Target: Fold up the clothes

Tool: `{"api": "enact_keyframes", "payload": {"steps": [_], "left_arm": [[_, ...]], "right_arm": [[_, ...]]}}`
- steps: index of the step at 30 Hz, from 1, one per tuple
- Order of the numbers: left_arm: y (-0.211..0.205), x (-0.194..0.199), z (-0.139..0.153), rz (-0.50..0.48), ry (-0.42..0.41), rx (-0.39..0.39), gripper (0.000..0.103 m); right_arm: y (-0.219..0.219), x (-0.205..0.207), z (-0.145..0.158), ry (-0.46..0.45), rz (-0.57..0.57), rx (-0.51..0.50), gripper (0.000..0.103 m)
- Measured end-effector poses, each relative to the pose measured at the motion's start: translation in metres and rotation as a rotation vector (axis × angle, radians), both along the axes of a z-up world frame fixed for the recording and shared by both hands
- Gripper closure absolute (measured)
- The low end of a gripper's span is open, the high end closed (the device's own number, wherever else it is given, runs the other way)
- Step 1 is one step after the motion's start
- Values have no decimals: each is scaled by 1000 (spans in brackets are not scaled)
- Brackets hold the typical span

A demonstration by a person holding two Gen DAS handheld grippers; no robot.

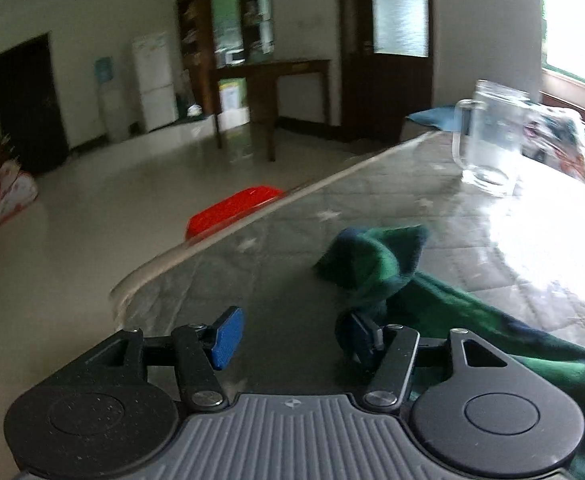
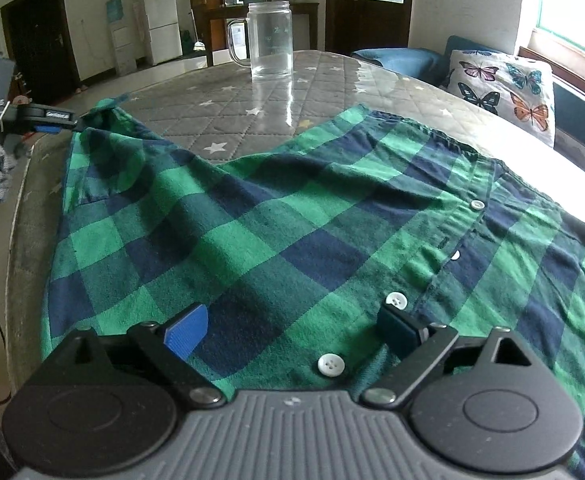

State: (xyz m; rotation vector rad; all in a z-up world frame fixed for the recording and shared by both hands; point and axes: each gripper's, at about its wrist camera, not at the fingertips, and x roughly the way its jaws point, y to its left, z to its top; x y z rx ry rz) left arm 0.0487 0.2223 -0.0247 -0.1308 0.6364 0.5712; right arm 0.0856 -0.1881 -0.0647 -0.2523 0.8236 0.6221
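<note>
Blue-padded fingers of the right gripper [image 2: 292,330] stand spread wide and released over a green-and-navy checked flannel shirt [image 2: 276,216], which lies buttoned and face up across a grey quilted, star-printed table cover under glossy glass [image 2: 228,112]. White buttons on the placket sit just ahead of and between the jaws, one close to the right-hand pad. Soft, light and limp, the cloth will likely drape and crease wherever it is lifted, so a hemmed edge, the cuff or a shoulder seam looks the surest place to pinch; the doubled placket is stiffer but its buttons could slip between the pads. At the left side of this view the left gripper [image 2: 48,120] appears beside a bunched sleeve end at the shirt's far corner. The left wrist view shows that corner close: the left gripper [image 1: 290,338] has its jaws parted, the right-hand pad touching or just under the crumpled sleeve end [image 1: 372,256], the left-hand pad clear of it over bare cover, nothing pinched. Only that view shows a red plastic object [image 1: 232,210] on the floor beyond the table edge. A clear glass handled jar [image 2: 270,40] stands well beyond both jaws, and only the right view shows a butterfly-print cushion [image 2: 500,88].
</note>
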Motion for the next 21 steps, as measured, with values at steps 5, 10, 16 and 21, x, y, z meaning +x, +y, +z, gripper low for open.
{"api": "enact_keyframes", "payload": {"steps": [5, 10, 16, 21], "left_arm": [[9, -13, 8, 32, -11, -25, 42], [19, -27, 15, 63, -21, -49, 40], [14, -16, 16, -20, -12, -33, 39], [-6, 16, 8, -171, 26, 32, 53]], "right_arm": [[-3, 0, 0, 1, 1, 1, 8], [-3, 1, 0, 0, 3, -5, 8], [-2, 1, 0, 0, -5, -9, 6], [-2, 0, 0, 1, -8, -16, 5]]}}
